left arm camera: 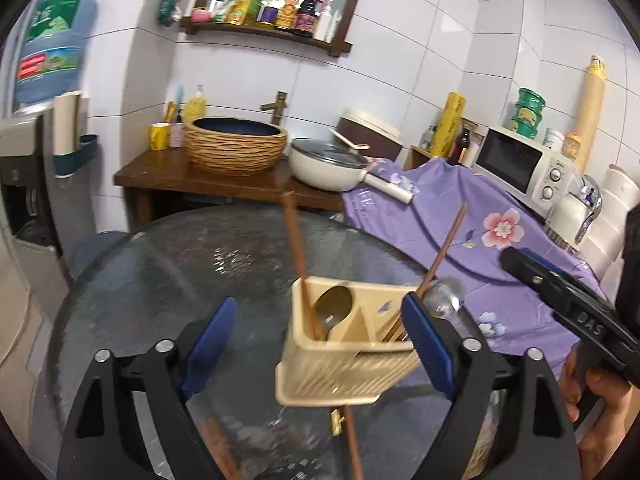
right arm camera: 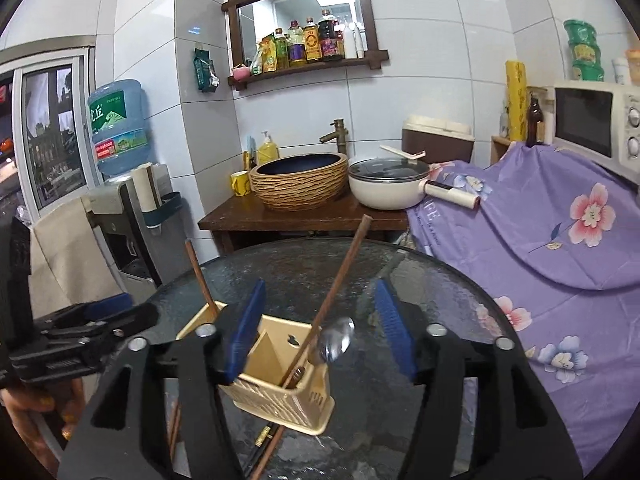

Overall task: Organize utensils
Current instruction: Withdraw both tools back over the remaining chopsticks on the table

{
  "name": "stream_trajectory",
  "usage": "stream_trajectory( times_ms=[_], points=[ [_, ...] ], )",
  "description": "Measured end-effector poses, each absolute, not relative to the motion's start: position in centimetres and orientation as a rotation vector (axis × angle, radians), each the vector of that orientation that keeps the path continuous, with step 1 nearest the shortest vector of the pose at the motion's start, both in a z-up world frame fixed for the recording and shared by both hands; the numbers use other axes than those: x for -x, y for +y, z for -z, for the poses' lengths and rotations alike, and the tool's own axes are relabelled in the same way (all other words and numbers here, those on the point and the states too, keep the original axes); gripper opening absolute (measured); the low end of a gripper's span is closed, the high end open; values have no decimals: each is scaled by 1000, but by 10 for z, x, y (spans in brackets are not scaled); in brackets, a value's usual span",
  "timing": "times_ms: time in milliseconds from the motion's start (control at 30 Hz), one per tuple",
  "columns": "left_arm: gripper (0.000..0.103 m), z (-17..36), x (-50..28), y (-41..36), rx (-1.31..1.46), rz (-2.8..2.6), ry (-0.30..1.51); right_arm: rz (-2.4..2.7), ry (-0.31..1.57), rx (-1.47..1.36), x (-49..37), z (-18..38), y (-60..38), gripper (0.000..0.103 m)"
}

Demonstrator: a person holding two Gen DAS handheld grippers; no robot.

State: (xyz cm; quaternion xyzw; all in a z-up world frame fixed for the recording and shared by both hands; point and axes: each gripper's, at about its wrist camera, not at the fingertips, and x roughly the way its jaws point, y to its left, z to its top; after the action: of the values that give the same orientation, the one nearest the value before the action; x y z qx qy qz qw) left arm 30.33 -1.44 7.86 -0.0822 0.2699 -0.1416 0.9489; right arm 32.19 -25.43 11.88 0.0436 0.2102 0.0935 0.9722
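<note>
While both sets of jaws stand released around the cream utensil holder (left arm camera: 340, 354) on the glass tabletop (left arm camera: 168, 280), a careless sweep by the left gripper (left arm camera: 320, 344) or right gripper (right arm camera: 320, 332) could topple it. Chopsticks (left arm camera: 296, 248) in the holder lean upward and outward, long axes steeply tilted. More chopsticks (right arm camera: 268, 446) lie flat just before the holder, untouched.

Left tongs (left arm camera: 316, 344) built of black plastic, blue ribbed pads (left arm camera: 430, 344), silver screws, right tongs (right arm camera: 320, 332) made alike, "DAS" embossed.
</note>
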Motion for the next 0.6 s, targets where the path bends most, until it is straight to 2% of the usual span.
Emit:
stream_trajectory(
  times_ms=[67,233,333,400,467,533,600],
  points=[
    [89,-74,-293,-6,137,244,541,-184,423,-51,-304,-110,-249,74],
    [90,-38,-270,12,-1,115,591,-215,509,19,-276,-65,-231,87],
    [89,-2,-257,20,-50,60,664,-208,581,65,-263,-23,-216,87],
    [81,20,-250,24,-49,48,713,-210,639,83,-257,6,-206,87],
    [68,40,-244,28,-34,47,771,-208,698,77,-252,31,-199,87],
    [60,57,-240,33,-6,44,820,-207,741,66,-248,48,-193,87],
    [55,67,-237,36,19,51,850,-211,773,51,-245,59,-188,87]
  ],
)
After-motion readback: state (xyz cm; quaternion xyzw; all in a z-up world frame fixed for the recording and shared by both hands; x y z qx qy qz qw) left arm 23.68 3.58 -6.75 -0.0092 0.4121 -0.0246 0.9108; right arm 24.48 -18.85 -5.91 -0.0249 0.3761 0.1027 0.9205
